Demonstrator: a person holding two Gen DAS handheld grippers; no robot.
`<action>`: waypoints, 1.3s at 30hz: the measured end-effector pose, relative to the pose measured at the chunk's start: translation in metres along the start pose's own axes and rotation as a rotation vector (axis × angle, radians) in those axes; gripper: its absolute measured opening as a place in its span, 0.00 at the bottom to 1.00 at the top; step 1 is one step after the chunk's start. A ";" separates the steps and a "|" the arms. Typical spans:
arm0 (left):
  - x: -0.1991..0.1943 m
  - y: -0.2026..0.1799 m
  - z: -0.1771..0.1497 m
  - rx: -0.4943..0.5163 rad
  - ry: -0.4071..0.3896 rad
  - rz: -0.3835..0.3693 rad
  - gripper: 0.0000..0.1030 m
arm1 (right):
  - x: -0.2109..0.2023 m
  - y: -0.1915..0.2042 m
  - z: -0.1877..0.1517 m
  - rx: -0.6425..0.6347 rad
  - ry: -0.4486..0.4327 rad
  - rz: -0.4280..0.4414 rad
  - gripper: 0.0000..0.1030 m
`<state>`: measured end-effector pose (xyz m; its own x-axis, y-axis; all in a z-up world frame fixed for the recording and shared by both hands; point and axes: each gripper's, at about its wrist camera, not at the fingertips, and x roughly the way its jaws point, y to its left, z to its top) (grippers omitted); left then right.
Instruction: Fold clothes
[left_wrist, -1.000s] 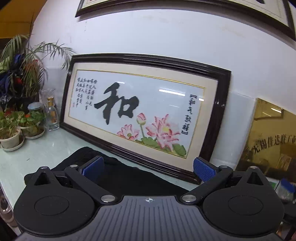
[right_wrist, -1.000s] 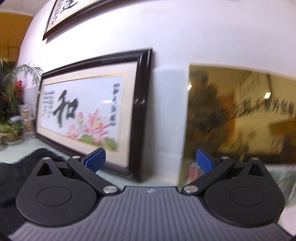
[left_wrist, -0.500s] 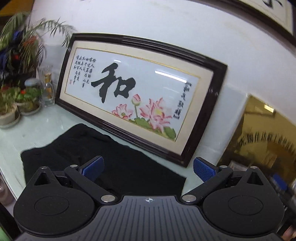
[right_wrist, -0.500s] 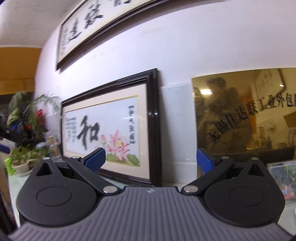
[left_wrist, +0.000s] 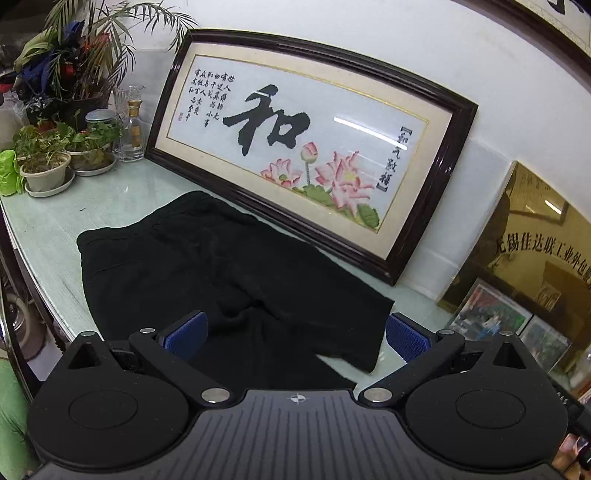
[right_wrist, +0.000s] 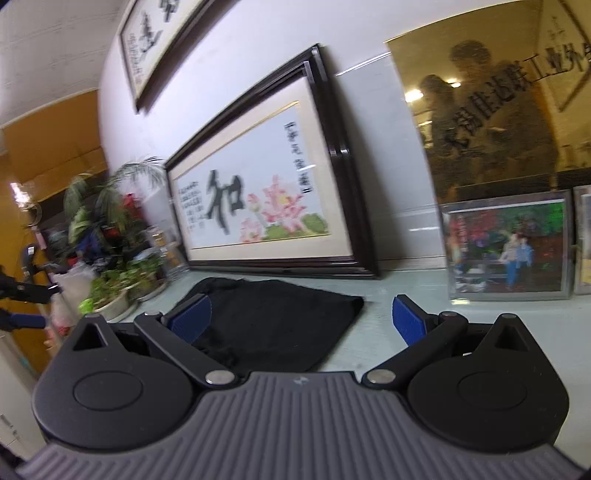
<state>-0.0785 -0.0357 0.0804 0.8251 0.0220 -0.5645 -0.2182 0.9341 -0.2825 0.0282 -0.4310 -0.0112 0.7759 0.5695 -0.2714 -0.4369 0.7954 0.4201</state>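
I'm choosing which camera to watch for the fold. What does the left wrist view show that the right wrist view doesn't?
Only the left wrist view shows the whole black garment, its waistband end toward the potted plants, and the open left gripper above it. Only the right wrist view shows the framed photo head-on, the garment's right corner and the open right gripper. Both share the lotus calligraphy frame and pale tabletop.

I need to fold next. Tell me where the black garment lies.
The black garment lies spread on the pale table, before the framed picture, right of the potted plants.
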 end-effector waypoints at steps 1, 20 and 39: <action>0.002 0.002 0.002 0.001 0.013 -0.028 1.00 | 0.001 0.000 -0.001 0.014 0.010 0.008 1.00; 0.088 0.089 0.073 0.215 -0.050 -0.298 1.00 | 0.059 0.088 -0.033 0.032 -0.091 -0.294 1.00; 0.120 0.150 0.124 0.135 -0.065 -0.053 0.99 | 0.144 0.126 -0.061 -0.048 0.126 -0.340 1.00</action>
<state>0.0525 0.1512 0.0664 0.8666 -0.0099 -0.4990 -0.1048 0.9739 -0.2012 0.0571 -0.2365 -0.0505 0.8196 0.2899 -0.4942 -0.1872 0.9507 0.2472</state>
